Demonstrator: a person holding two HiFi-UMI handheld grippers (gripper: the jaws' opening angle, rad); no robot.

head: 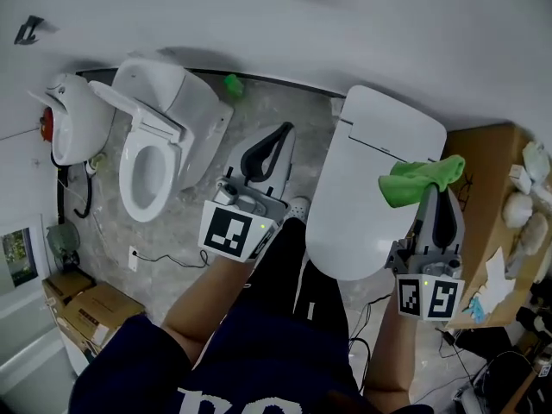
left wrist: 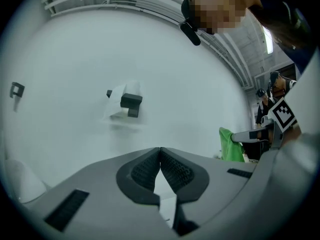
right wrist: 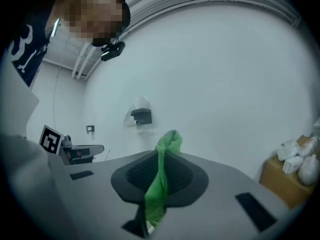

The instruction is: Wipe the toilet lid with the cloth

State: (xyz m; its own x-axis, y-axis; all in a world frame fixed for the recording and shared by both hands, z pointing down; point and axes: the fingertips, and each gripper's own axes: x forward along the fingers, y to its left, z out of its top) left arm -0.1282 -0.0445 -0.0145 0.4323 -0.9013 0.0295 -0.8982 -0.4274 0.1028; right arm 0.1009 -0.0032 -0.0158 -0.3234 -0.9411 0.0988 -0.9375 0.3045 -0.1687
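My right gripper [right wrist: 161, 156]: clenched on the green cloth [head: 420, 179], which hangs over the far right part of the closed lid [head: 362, 197], seemingly clear of it. My left gripper [left wrist: 160, 151]: jaws together, empty, left of the lid. Step, as I judge it: bringing cloth to lid. Next: tip down, press the cloth flat, sweep.

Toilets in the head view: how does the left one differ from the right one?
The left toilet has its lid raised, so seat and open bowl show; the right toilet has its lid shut. The green cloth, clamped in the right gripper, shows against the right toilet, not the left toilet. Both are white.
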